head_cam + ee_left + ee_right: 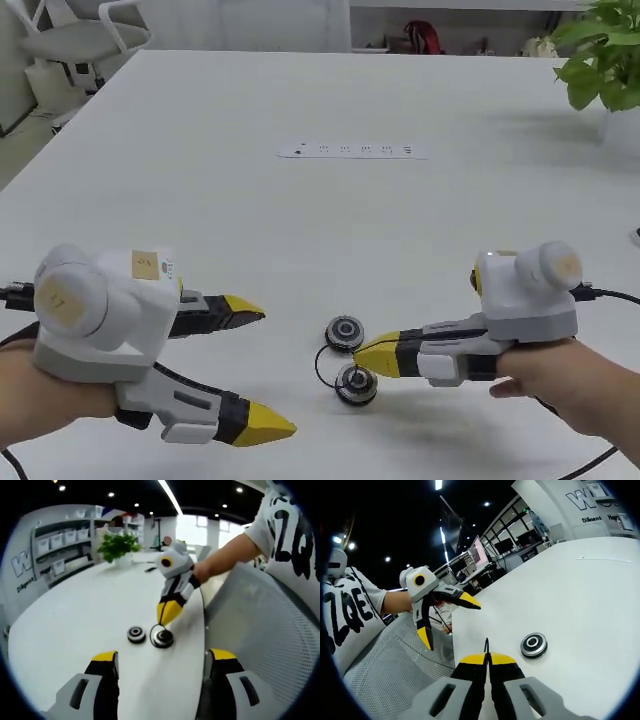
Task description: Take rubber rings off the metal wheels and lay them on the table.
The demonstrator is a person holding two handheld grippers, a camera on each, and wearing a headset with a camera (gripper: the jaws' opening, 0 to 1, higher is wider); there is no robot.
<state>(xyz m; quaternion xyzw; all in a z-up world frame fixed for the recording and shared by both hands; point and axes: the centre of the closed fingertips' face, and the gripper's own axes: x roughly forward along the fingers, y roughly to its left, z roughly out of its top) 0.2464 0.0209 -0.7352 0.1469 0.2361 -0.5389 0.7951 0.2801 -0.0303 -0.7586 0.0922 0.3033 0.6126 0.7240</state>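
Two small metal wheels lie on the white table (300,220): a far wheel (344,333) and a near wheel (356,384). My right gripper (365,352) is shut on a thin black rubber ring (317,368), which loops out from its yellow tips down to the near wheel. In the right gripper view the ring (487,644) sticks up from the shut jaws (488,659), with one wheel (534,645) to the right. My left gripper (258,368) stands open and holds nothing, a short way left of the wheels. Its own view shows both wheels (136,634) (162,638) ahead.
A white power strip (350,151) lies mid-table farther back. A potted plant (605,50) stands at the far right corner, and a white chair (80,40) at the far left. A grey mesh chair (260,630) sits close beside the table's near edge.
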